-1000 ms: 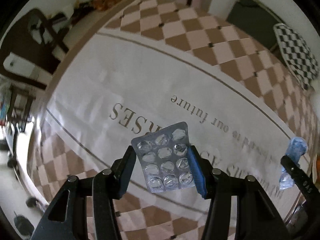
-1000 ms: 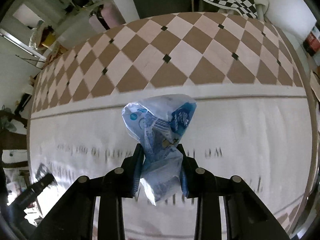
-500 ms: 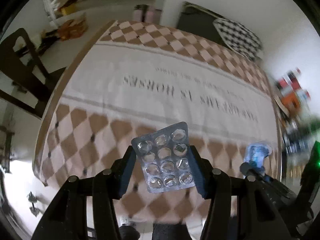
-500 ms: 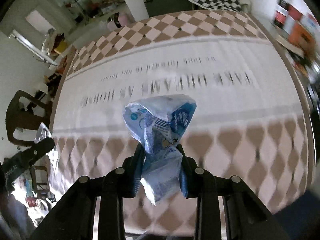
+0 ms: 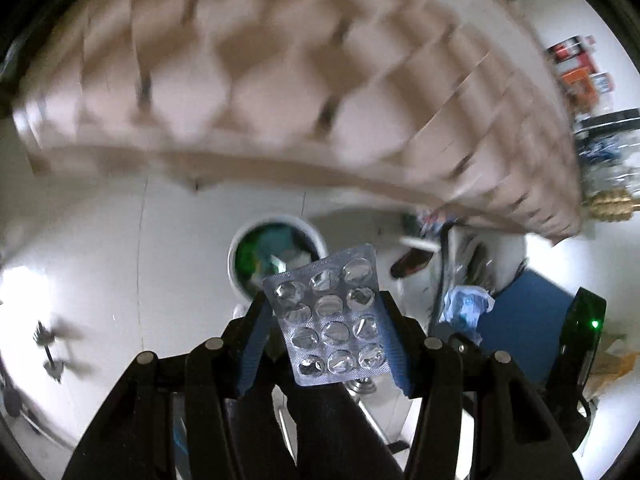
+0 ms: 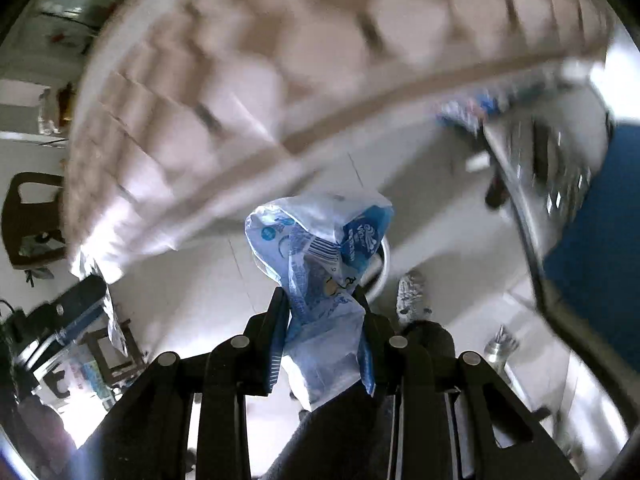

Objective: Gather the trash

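**Both grippers carry trash above the floor bin**

The left gripper (image 5: 326, 338) is closed on an empty blister pack (image 5: 330, 316), which stands nearly upright between the blue pads (image 5: 252, 344). The right gripper (image 6: 322, 340) is clamped on a crumpled blue and white plastic wrapper (image 6: 320, 256); the wrapper also shows at the right of the left view (image 5: 464, 308).

The white round trash bin (image 5: 276, 256) is in the centre of the left view, just behind the top of the blister pack, with green and other waste already inside. In the right view only a part of its white rim (image 6: 382, 276) appears beside the wrapper.

I judge that the step in hand is to bring both pieces over the bin mouth. To do it well, each gripper should be centred above the opening before the jaws open, because the flat pack can glide sideways and the light wrapper may cling to a pad.

The table with its checked brown and pink tablecloth (image 5: 280, 80) fills the upper part of both views, strongly blurred. Below it lies a pale tiled floor (image 5: 120, 260). A dark chair (image 6: 32, 220) stands at the left edge of the right view, and shelves with colourful boxes (image 5: 580, 68) are in the upper right of the left view.
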Demonstrator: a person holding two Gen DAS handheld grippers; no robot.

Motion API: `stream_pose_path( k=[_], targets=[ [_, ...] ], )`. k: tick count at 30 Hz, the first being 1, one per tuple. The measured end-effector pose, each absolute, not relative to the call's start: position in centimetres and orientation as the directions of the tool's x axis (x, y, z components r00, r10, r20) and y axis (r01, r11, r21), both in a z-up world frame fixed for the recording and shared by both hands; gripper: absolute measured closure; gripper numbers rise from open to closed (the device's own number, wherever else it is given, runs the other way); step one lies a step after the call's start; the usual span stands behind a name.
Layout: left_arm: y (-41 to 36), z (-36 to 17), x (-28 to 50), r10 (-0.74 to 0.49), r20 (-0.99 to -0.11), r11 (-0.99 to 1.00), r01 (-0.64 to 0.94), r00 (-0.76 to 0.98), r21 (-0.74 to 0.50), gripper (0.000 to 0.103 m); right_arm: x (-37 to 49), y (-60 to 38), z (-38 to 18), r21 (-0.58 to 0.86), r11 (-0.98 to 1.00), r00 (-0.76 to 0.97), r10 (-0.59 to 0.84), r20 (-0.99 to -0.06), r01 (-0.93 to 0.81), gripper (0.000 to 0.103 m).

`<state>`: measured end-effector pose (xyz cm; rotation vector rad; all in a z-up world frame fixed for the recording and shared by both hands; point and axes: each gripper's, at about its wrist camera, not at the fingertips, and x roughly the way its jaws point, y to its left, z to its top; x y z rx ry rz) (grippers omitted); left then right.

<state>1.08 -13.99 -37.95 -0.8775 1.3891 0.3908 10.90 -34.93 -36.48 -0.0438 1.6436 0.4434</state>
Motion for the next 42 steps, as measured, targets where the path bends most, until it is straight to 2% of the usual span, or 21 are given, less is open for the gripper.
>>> stream_pose_path(
  k=[7,12,14,16,17,18,19,20,21,23,27,31,37,42],
  targets=[
    [-15.4,-55.6,2.1,-0.369,-0.927,0.598,-0.748,0.063,-0.289,0.053,10.8,-35.7,-51.8,0.255,0.932,-0.227,0.197,-0.954,-0.259,0.071],
    [-15.9,-65.7,2.0,-0.416,-0.909,0.584,-0.768,-0.003,-0.265,0.052,11.0,-35.0,-64.0,0.269,0.927,-0.295,0.188,-0.937,-0.263,0.071],
    [-16.0,-68.2,1.5,-0.429,-0.903,0.574,-0.778,-0.022,-0.254,0.052,11.0,-34.4,-67.8,0.272,0.921,-0.318,0.179,-0.931,-0.278,0.071],
    [-15.7,-69.9,0.9,-0.411,-0.911,0.574,-0.786,-0.033,-0.231,0.042,11.2,-33.8,-70.3,0.282,0.917,-0.339,0.18,-0.923,-0.281,0.07],
    [-15.6,-70.1,0.3,-0.405,-0.914,0.571,-0.789,-0.03,-0.227,0.023,11.2,-33.4,-71.9,0.287,0.913,-0.354,0.176,-0.919,-0.29,0.069],
    [-15.3,-70.4,-0.2,-0.39,-0.921,0.561,-0.8,-0.029,-0.213,0.013,11.2,-33.0,-73.0,0.289,0.908,-0.365,0.169,-0.916,-0.303,0.066],
    [-14.9,-70.4,-0.8,-0.38,-0.925,0.558,-0.804,-0.028,-0.205,0.012,11.1,-32.8,-73.8,0.296,0.904,-0.375,0.17,-0.911,-0.309,0.062],
    [-14.7,-70.3,-1.4,-0.362,-0.931,0.558,-0.809,-0.037,-0.185,0.012,10.9,-32.6,-74.5,0.312,0.898,-0.39,0.179,-0.903,-0.309,0.05],
    [-14.3,-70.6,-2.1,-0.354,-0.934,0.561,-0.81,-0.046,-0.172,0.009,10.8,-32.5,-75.0,0.323,0.895,-0.4,0.186,-0.898,-0.308,0.037],
    [-14.0,-70.6,-2.9,-0.325,-0.944,0.57,-0.809,-0.06,-0.145,0.003,10.4,-32.2,-75.8,0.358,0.884,-0.42,0.215,-0.882,-0.3,0.024],
    [-13.6,-68.4,-4.3,-0.192,-0.978,0.618,-0.784,-0.076,-0.06,0.003,9.5,-32.5,-75.7,0.323,0.877,-0.402,0.168,-0.9,-0.356,0.003],
    [-13.9,-65.0,-4.6,-0.082,-0.994,0.664,-0.748,-0.078,0.004,0.003,8.5,-32.6,-73.0,0.229,0.86,-0.299,0.094,-0.95,-0.456,0.0],
    [-15.5,-60.9,-4.6,-0.063,-0.996,0.707,-0.708,-0.059,-0.003,0.003,7.9,-33.0,-67.7,0.193,0.851,-0.211,0.099,-0.973,-0.489,0.0],
    [-16.8,-56.6,-4.7,-0.051,-0.997,0.723,-0.69,-0.051,-0.002,0.003,7.7,-33.9,-60.9,0.115,0.849,-0.116,0.064,-0.991,-0.516,0.0]
  ],
)
